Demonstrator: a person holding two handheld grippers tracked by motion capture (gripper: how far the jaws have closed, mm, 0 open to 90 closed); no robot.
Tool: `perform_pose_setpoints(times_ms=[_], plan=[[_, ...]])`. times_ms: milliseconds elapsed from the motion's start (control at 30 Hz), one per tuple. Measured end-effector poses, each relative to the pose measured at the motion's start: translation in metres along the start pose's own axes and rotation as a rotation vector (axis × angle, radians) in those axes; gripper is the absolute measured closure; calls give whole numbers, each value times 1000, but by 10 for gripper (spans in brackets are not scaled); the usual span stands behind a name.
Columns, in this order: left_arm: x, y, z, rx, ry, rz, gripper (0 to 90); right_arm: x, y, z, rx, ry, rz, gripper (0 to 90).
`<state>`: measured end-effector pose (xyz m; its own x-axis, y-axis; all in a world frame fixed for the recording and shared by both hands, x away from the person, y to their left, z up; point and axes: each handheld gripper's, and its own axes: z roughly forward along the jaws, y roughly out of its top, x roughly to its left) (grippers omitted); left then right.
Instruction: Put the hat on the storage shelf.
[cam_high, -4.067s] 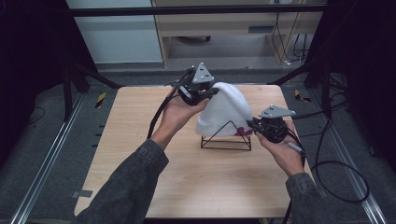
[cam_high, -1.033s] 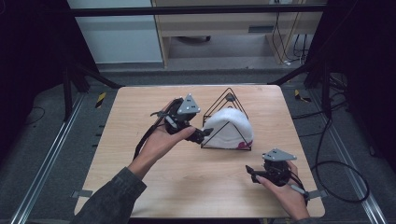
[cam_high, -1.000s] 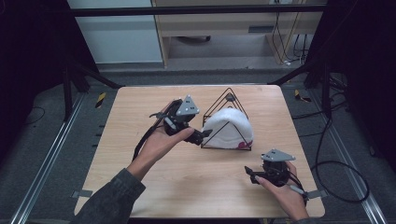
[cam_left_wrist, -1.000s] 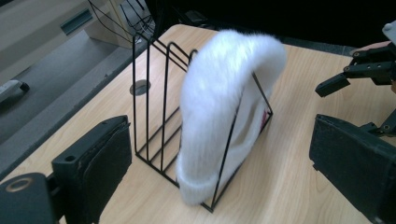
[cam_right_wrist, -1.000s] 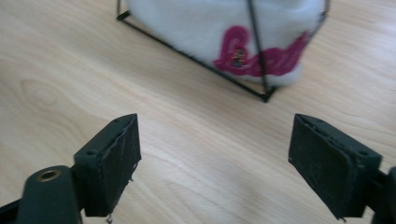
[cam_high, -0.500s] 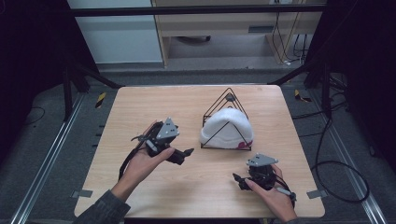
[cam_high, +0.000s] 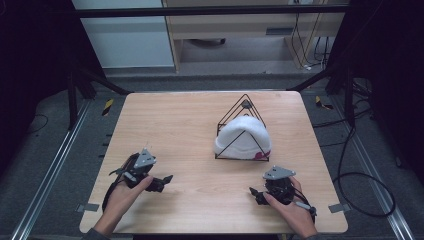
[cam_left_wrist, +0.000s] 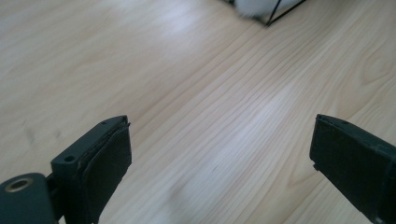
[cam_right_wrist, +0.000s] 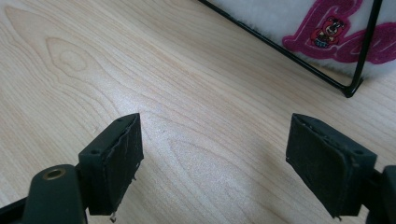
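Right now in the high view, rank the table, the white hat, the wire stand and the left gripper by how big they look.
1. Table, by far the largest.
2. Wire stand and white hat: the hat sits inside the stand and nearly fills it, the stand slightly bigger.
3. Left gripper, smallest, though it sits nearer the camera.

High view: overhead, facing forward-down. Gripper views: low, close over table (cam_high: 200, 130); all share tabletop.

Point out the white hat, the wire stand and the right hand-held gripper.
white hat (cam_high: 240, 137), high view, on its crown.
wire stand (cam_high: 245, 104), high view, at its apex.
right hand-held gripper (cam_high: 255, 194), high view, between its fingertips.
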<state>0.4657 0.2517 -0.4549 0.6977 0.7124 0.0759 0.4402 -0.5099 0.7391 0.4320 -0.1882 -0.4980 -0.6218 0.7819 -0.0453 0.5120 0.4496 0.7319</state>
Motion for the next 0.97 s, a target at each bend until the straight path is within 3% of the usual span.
perform_pose_setpoints(times_ms=[100,200,267,400,533,800,867,967], plan=[[14,-22,-3,11,23,-56,52,0,-1,4,7,5,4,189],[25,-40,-2,38,57,-87,52,0,-2,8,16,10,13,187],[30,-48,-1,30,53,-121,54,1,-1,11,17,11,14,183],[32,-57,2,45,65,-133,54,1,-1,15,1,19,37,177],[35,-66,6,30,70,-177,53,1,-1,18,-24,19,41,173],[35,-69,7,25,91,-181,47,2,-1,18,-23,20,47,173],[33,-69,6,42,102,-157,46,2,-1,19,-27,11,49,173],[33,-69,6,44,101,-158,26,3,-1,19,-26,1,55,172]])
